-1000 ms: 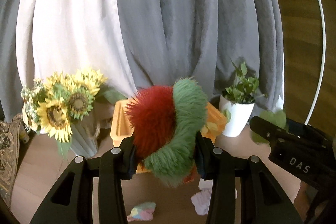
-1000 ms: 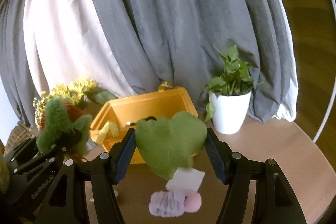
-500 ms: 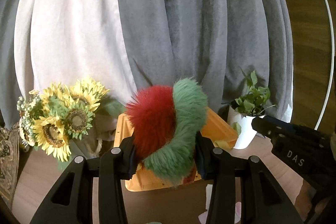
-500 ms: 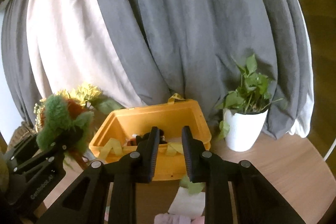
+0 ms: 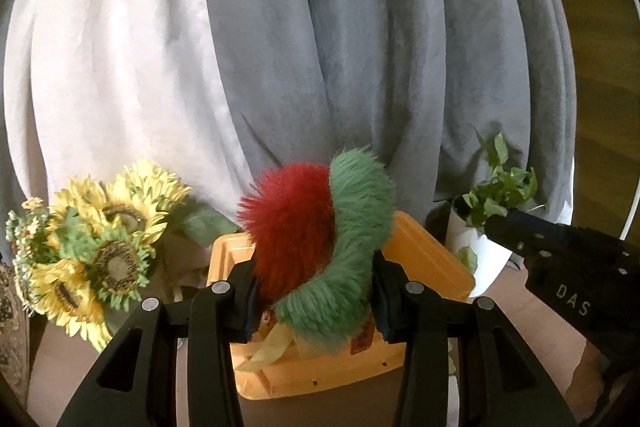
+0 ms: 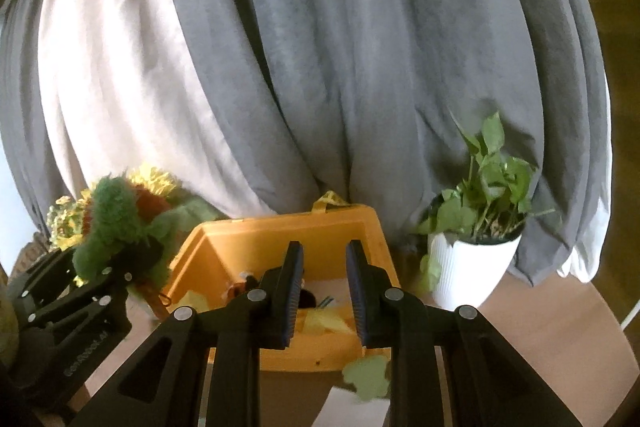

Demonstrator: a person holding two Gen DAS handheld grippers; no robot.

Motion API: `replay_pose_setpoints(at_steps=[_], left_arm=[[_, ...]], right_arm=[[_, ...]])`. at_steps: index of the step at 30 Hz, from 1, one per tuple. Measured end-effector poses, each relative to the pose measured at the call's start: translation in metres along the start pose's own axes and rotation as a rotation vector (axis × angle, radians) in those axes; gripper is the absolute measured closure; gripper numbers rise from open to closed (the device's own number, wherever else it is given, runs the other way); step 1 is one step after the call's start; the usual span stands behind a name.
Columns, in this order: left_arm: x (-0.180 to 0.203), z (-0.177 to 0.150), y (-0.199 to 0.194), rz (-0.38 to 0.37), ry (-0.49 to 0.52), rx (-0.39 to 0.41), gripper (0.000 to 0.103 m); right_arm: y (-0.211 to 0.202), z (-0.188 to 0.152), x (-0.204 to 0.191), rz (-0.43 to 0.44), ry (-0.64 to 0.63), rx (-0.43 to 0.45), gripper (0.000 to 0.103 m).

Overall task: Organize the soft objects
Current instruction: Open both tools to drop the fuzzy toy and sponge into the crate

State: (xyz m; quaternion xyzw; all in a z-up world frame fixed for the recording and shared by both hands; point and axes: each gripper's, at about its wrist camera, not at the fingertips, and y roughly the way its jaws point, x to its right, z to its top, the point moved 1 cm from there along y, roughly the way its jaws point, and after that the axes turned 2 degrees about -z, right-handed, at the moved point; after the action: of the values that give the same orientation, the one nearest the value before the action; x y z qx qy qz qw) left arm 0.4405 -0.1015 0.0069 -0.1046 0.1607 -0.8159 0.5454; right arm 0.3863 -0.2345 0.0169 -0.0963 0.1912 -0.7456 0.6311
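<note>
My left gripper (image 5: 314,291) is shut on a furry red and green plush toy (image 5: 320,235) and holds it above the near part of an orange bin (image 5: 424,259). From the right wrist view the toy (image 6: 116,227) and left gripper (image 6: 100,291) sit left of the bin (image 6: 280,231). My right gripper (image 6: 323,291) is nearly closed and empty, with a narrow gap between its fingers, in front of the bin. A green soft piece (image 6: 368,377) lies on the table just below the bin's front wall. Yellow soft items (image 6: 324,323) lie inside the bin.
A sunflower bouquet (image 5: 96,251) stands left of the bin. A white pot with a green plant (image 6: 476,255) stands to its right. Grey and white curtains (image 6: 320,67) hang behind. The round wooden table (image 6: 552,327) carries everything.
My right gripper let go of the green soft piece, which dropped to the table, and its fingers closed. Both grippers moved closer to the bin. The left still holds the plush toy.
</note>
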Motion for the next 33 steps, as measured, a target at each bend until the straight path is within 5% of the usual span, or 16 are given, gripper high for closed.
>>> replay_pose_setpoints(at_steps=[15, 22, 26, 33], left_arm=[[-0.007, -0.007, 0.07, 0.018, 0.018, -0.117, 0.057], [-0.006, -0.013, 0.089, 0.03, 0.032, -0.162, 0.039], [-0.007, -0.014, 0.088, 0.04, 0.033, -0.163, 0.026], [-0.01, -0.013, 0.069, 0.068, 0.03, -0.141, 0.019]], right_arm=[[0.06, 0.001, 0.007, -0.015, -0.003, -0.073, 0.079], [0.075, -0.004, 0.009, -0.017, 0.006, -0.107, 0.078], [0.079, -0.006, 0.012, -0.023, 0.023, -0.116, 0.065], [0.069, -0.008, 0.014, -0.044, 0.03, -0.112, 0.045]])
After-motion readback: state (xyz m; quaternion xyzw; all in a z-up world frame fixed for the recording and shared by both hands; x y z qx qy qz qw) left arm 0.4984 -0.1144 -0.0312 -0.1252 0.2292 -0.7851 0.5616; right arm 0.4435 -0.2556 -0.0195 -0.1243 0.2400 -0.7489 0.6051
